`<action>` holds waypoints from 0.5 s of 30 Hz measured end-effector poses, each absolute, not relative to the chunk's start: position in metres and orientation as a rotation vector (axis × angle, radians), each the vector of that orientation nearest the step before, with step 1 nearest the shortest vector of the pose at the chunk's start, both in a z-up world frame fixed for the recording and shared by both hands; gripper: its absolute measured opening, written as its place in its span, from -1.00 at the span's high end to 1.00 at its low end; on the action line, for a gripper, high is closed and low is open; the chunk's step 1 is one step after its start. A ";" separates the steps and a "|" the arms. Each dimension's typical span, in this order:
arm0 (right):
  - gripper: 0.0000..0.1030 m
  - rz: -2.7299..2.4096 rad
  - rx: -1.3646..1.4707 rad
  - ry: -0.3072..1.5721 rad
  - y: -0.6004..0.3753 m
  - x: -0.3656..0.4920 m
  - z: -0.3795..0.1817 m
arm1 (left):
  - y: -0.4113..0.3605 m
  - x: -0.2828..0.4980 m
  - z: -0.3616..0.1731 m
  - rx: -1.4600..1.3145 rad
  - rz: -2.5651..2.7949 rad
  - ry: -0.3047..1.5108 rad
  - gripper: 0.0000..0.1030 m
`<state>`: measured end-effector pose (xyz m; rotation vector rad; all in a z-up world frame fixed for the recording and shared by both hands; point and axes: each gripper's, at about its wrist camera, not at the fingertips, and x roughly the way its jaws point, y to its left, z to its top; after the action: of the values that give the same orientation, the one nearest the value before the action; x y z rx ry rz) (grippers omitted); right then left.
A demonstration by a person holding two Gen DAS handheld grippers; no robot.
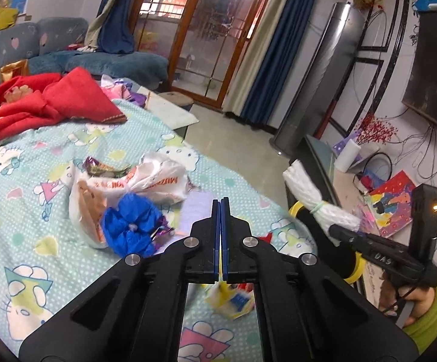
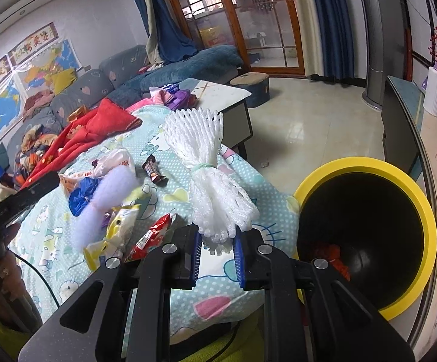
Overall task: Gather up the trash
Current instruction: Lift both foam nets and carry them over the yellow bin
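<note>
The right tongs [image 2: 217, 256] pinch only the tail of the white foam netting [image 2: 215, 187] above the bed [image 2: 248, 181], beside the yellow-rimmed bin [image 2: 366, 166], so it could slip free, while the left tongs [image 1: 220, 211] are closed, seemingly empty.

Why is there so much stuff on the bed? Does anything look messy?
Yes. Trash is scattered over the bedsheet: a crumpled white plastic bag, a blue wad, a chocolate wrapper and a red packet. The right gripper holds a white foam net beside the yellow-rimmed bin.
</note>
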<state>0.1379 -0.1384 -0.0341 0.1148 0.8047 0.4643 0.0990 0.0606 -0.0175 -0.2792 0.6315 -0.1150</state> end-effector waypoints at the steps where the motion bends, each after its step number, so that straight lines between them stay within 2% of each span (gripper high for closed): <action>1: 0.66 0.466 0.114 0.805 -0.137 0.138 -0.034 | 0.062 0.100 -0.022 -0.262 -0.095 0.644 1.00; 3: 0.66 0.472 0.113 0.804 -0.138 0.137 -0.034 | 0.066 0.102 -0.032 -0.246 -0.071 0.678 0.58; 4: 0.66 0.472 0.113 0.803 -0.138 0.138 -0.034 | 0.067 0.103 -0.037 -0.243 -0.071 0.696 0.19; 5: 0.66 0.474 0.117 0.805 -0.138 0.137 -0.034 | 0.069 0.106 -0.044 -0.238 -0.064 0.723 0.07; 13: 0.66 0.472 0.159 0.798 -0.151 0.139 -0.028 | 0.065 0.118 -0.079 -0.208 -0.018 0.842 0.08; 15: 0.66 0.469 0.173 0.796 -0.154 0.140 -0.027 | 0.064 0.119 -0.084 -0.198 -0.014 0.860 0.42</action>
<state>0.1403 -0.1542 -0.0271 0.1731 0.7962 0.4690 0.1189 0.0639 -0.0838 -0.1976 0.8604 -0.0143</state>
